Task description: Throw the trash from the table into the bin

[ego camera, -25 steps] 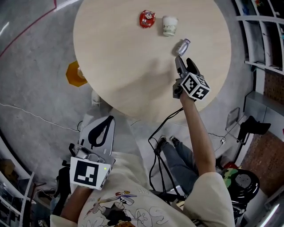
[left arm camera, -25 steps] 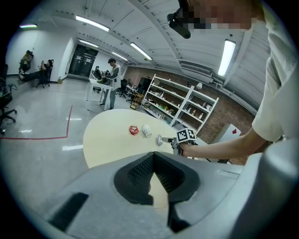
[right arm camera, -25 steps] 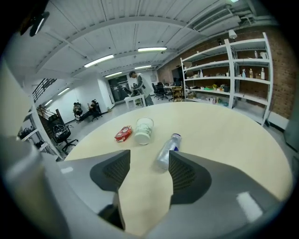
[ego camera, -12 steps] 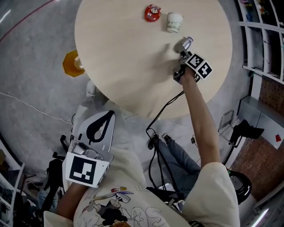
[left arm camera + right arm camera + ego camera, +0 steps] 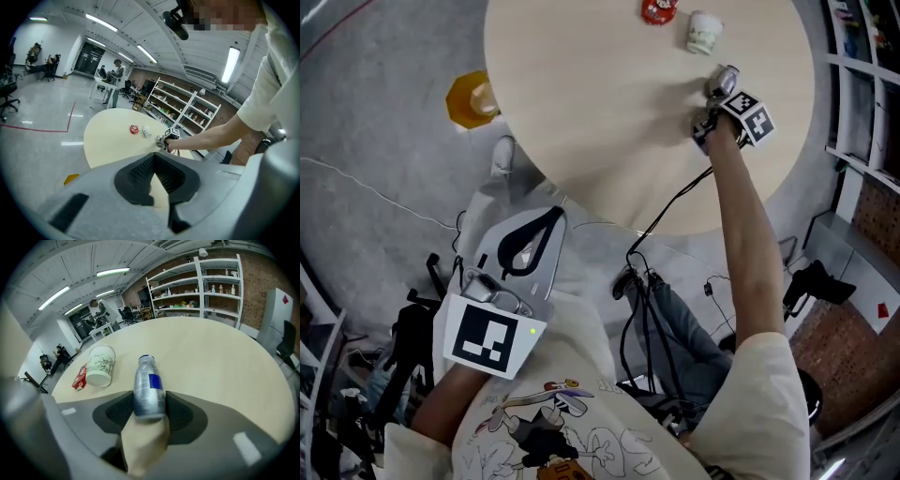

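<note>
Left tool (image 5: 153, 161) sits nearest, held close to the body and short of the desk (image 5: 600, 112); its own view shows the jaw tips together with nothing between them. From above, only its marker cube and white body can be read.

Farther out, at arm's length, the right tool (image 5: 149, 404) has just been closing, and its pads now press both sides of a silver bottle (image 5: 149, 390) with a blue label, lying on the desk with its cap pointing away. The head view hides this grip behind the cube and shows only the bottle's far end.

Beyond the bottle lie a white paper cup (image 5: 101, 365) on its side and, just beside it, a red packet (image 5: 79, 377). An orange object (image 5: 472, 98) sits on the floor beside the desk.
</note>
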Demonstrator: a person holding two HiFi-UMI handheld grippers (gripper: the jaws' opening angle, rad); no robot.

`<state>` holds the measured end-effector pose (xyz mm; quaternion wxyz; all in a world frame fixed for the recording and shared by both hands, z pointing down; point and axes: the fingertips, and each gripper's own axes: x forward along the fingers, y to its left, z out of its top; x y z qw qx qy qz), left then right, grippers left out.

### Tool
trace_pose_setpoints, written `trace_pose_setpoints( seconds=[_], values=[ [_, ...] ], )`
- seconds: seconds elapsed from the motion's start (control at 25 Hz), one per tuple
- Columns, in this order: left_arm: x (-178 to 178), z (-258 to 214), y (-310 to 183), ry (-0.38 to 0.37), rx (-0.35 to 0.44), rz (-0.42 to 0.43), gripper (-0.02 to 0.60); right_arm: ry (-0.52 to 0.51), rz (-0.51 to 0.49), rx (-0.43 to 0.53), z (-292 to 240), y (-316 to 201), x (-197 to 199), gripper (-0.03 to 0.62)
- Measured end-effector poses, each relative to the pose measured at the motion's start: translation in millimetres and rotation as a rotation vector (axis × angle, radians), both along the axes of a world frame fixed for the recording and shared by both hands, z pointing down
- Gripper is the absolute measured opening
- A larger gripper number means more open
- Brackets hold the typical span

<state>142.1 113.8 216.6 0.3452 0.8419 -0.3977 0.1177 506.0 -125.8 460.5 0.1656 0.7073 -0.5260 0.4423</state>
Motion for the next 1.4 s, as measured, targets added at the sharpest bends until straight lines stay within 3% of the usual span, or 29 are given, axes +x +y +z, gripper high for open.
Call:
trace_pose_setpoints(
  seconds=[0.72, 1.0, 1.2, 1.4],
  values=[
    [-30.5, -4.9, 4.9, -0.013, 0.04, -0.027, 0.005, -0.036, 0.012, 0.023, -25.2, 8.8, -23.0, 0.215],
    [-42.7, -6.0, 3.7, 0.009, 0.036, -0.082, 0.005, -0.089, -0.115, 0.056, -49.7, 14.9, -83.0, 0.215],
    [-58.3, 11.6, 6.6, 0.006, -0.057, -0.156, 0.006, -0.127, -0.235, 0.057, -56.6, 22.2, -138.9, 0.215],
    [-74.7, 29.0, 3.4, -0.005, -0.084, -0.202, 0.006, -0.161, -0.364, 0.053, -64.3, 36.6, -197.8, 0.215]
  ],
)
